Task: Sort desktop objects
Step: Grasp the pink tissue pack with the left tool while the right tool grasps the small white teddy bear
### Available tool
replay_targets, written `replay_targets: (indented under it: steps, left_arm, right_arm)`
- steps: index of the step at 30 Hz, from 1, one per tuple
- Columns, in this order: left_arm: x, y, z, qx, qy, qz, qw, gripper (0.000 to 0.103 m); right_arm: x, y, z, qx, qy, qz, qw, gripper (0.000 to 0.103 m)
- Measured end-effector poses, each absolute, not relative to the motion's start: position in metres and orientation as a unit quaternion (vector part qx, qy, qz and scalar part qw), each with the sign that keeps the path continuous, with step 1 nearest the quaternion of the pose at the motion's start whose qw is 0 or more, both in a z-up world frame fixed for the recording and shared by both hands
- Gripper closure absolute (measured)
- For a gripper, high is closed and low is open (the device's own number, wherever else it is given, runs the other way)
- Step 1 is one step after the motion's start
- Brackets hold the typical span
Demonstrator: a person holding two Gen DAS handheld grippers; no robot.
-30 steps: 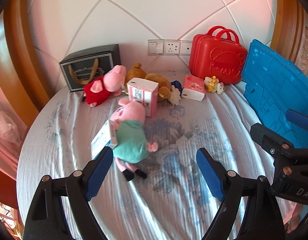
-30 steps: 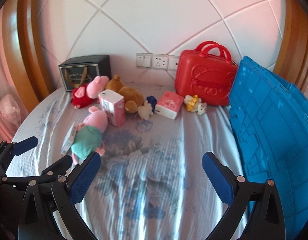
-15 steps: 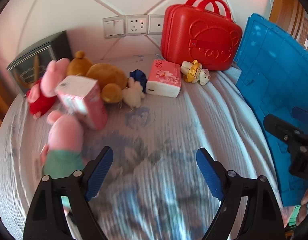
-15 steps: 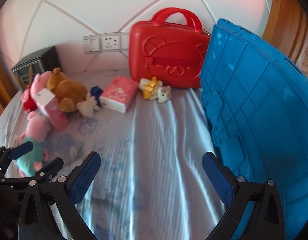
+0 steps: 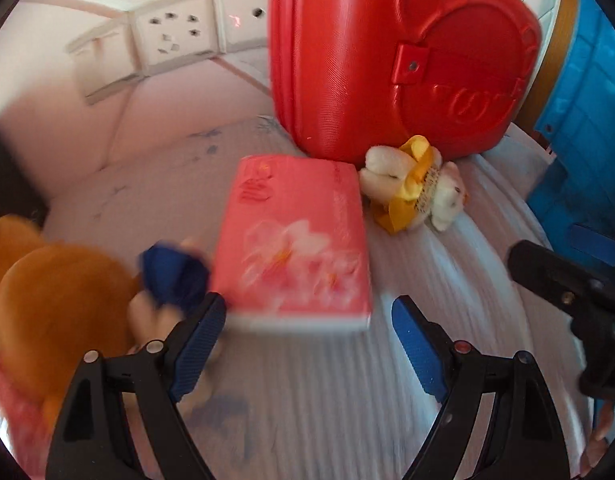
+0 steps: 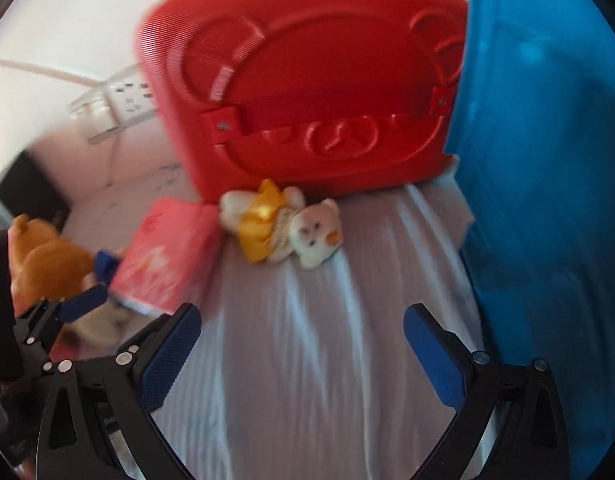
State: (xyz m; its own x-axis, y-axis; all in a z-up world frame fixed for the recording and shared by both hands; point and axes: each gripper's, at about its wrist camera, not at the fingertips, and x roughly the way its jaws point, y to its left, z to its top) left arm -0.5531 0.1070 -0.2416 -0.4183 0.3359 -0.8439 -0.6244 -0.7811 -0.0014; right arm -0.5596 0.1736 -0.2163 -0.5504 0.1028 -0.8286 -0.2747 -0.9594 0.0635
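A pink tissue pack (image 5: 299,240) lies flat on the cloth, just beyond my open, empty left gripper (image 5: 309,332); it also shows in the right wrist view (image 6: 163,256). A small white plush with a yellow bow (image 5: 415,192) lies to its right, in front of the red case (image 5: 387,52). My right gripper (image 6: 301,348) is open and empty, a short way in front of that plush (image 6: 283,228) and the red case (image 6: 307,80). A brown bear (image 5: 55,304) and a dark blue toy (image 5: 173,276) lie left of the pack.
A blue plastic crate panel (image 6: 547,180) stands close on the right, also visible in the left wrist view (image 5: 583,128). Wall sockets (image 5: 175,36) sit behind on the white wall. A black box (image 6: 31,192) stands far left. The striped cloth (image 6: 327,380) covers the surface.
Both grippers have moved forward and right, towards the red case. The tissue pack and small plush now loom large; the pig toys have dropped out of view. Both stay open.
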Motion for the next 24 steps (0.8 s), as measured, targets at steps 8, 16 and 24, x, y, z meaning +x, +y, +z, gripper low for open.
replay_targets:
  steps: [8, 16, 24]
  left_arm:
    - [-0.589, 0.152, -0.253, -0.433, 0.204, 0.837, 0.264, 0.008]
    - [-0.609, 0.146, -0.285, -0.511, 0.170, 0.797, 0.273, 0.010]
    - [-0.599, 0.140, -0.293, -0.483, 0.164, 0.820, 0.260, 0.013]
  right_arm:
    - [-0.613, 0.200, -0.255, -0.476, 0.119, 0.863, 0.118, 0.016]
    - [-0.631, 0.213, -0.272, -0.490, 0.120, 0.855, 0.119, 0.023]
    - [-0.633, 0.215, -0.284, -0.488, 0.139, 0.857, 0.088, 0.035]
